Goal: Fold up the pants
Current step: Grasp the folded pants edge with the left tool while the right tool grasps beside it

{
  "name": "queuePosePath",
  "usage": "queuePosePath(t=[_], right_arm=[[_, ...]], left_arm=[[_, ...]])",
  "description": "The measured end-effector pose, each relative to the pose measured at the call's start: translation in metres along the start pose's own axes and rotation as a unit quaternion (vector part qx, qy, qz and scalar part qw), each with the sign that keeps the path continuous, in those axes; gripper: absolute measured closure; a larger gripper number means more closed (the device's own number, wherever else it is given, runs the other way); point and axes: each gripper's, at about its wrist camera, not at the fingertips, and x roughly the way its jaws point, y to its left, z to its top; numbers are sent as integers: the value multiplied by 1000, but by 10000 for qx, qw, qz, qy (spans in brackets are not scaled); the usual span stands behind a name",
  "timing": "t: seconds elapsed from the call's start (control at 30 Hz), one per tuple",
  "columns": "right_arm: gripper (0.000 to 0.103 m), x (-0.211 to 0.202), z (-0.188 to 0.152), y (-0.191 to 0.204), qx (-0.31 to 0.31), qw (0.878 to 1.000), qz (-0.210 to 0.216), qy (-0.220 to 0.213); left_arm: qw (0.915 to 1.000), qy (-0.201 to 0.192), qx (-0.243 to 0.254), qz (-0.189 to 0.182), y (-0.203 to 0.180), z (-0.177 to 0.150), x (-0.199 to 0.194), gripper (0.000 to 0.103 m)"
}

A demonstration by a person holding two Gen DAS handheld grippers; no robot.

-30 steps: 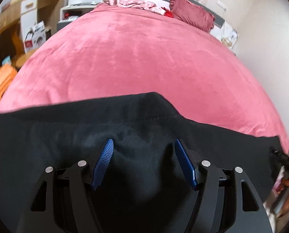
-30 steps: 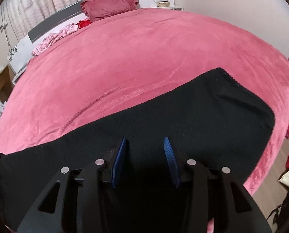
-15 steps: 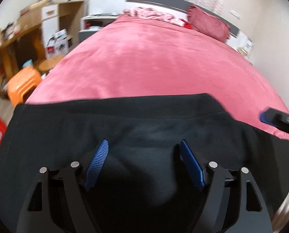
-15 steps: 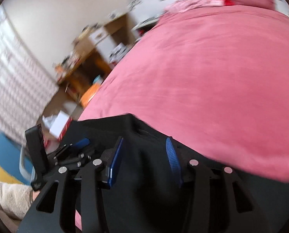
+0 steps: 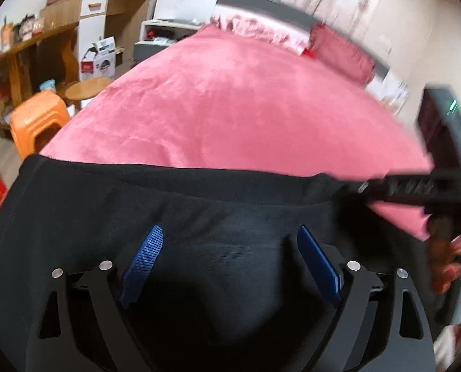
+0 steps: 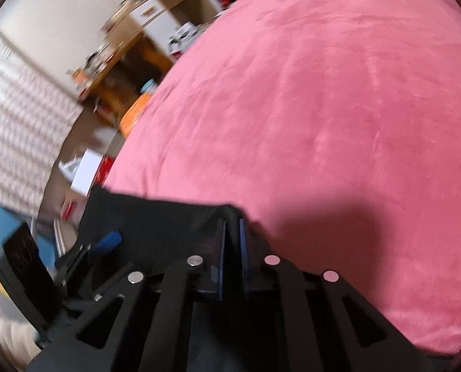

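- clamping now: right gripper (image 6: pixel 230 235) has shut its jaws on the black pants (image 5: pixel 199 204), which half a second ago lay loose between them.
- left gripper (image 5: pixel 230 248) stays spread, pants under and between its jaws on the pink bed (image 5: pixel 230 108); fold can begin.

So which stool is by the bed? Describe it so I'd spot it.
Start at the big pink velvety bedspread and go to its left edge, toward the wooden desk. The orange plastic stool stands there, square-topped and bright, unlike the round wooden stool behind it.
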Motion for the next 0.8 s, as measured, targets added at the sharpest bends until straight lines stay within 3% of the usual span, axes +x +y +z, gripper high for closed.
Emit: queuePosePath(t=[0.1,0.2,0.27,0.3,0.4,0.47,0.53,0.6,0.67,0.8], right_arm=[[96,9,-8,-13,144,9998,51,-142],[94,5,-17,-23,202,9986,230,-433],[82,-3,-21,-27,354,9972,320,-583],[68,-15,-24,-31,516,9954,373,-712],[68,-64,-40,-41,724,9848,583,-1466],[72,-97,-57,-50,693,9829,223,-1692],[80,-115,-73,-61,672,9834,-88,-1684],[81,-129,-95,-74,697,9846,-343,-1568],[82,-131,-111,-78,633,9858,-561,-1450],[85,-122,-128,-86,372,9860,-1038,-1253]], left_arm=[[9986,41,505,128,-9,-5,12,7],[9979,43,623,170,-12,-6,15,4],[9980,73,610,143,-10,-5,15,4],[9981,80,592,116,-9,-4,12,4],[9995,82,299,-5,-7,2,0,4],[9993,-13,-139,-340,-6,5,-12,4],[9982,-21,-236,-545,-14,10,-14,5],[9979,-3,49,-641,-35,14,-13,13],[9962,-10,496,-717,-57,15,-9,28],[9882,8,1398,-634,-98,15,16,30]])
